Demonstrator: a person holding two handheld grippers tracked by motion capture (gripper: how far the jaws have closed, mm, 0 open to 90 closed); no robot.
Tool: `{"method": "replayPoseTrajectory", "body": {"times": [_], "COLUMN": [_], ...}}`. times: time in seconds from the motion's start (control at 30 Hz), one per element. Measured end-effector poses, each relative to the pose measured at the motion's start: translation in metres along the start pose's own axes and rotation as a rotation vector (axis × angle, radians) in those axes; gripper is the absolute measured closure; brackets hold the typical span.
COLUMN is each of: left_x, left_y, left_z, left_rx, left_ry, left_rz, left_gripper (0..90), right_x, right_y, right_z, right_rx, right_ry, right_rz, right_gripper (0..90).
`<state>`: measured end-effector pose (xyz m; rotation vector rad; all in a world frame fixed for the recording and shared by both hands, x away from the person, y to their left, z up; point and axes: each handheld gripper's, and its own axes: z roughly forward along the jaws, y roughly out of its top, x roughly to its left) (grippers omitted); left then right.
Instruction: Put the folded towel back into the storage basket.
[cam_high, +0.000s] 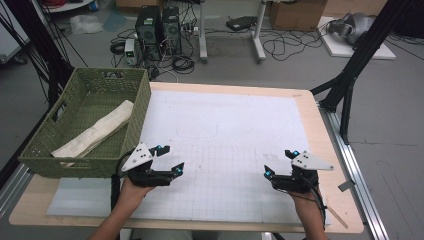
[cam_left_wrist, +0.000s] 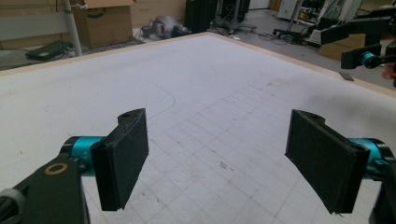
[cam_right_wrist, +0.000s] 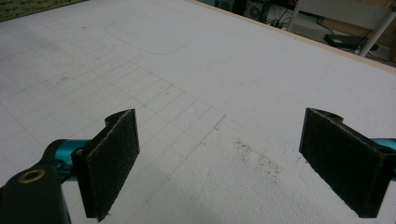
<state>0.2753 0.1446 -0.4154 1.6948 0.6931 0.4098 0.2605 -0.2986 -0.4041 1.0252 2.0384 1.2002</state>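
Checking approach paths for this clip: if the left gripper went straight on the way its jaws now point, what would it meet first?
Probably nothing: past the open left gripper lies bare white mat; the right gripper sits well off that line.

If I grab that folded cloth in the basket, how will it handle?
The cloth probably droops: it already sags along the green basket. It looks thin, so likely light. Being loosely folded, it may unfold if lifted by one end.

I read: tabletop (cam_high: 320, 125) pale matt wood at edges | white mat (cam_high: 235, 150) matt, gridded, scuffed | basket (cam_high: 85, 95) green woven plastic | folded cloth (cam_high: 95, 132) cream, coarse | left claw (cam_high: 170, 159) pads (cam_left_wrist: 122, 158) black, rough foam
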Motion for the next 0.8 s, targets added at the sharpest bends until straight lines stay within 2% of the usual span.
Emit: {"method": "replayPoseTrajectory", "body": {"times": [0.6, 0.8], "left_x": [0.0039, 0.0057], "left_y": [-0.0052, -0.007], "left_z": [-0.0022, -0.001], "left_rx": [0.026, 0.041], "left_ry": [0.025, 0.032], "left_rz": [-0.01, -0.009], "left_gripper": [21.8, 21.8], "right_x": [0.0034, 0.0021], "right_y": [0.002, 0.0003], "right_z": [0.0044, 0.0043], "right_rx": [-0.006, -0.006], "right_ry": [0.0, -0.004], "right_rz": [-0.009, 0.003], "right_gripper": [11.4, 11.4]}}
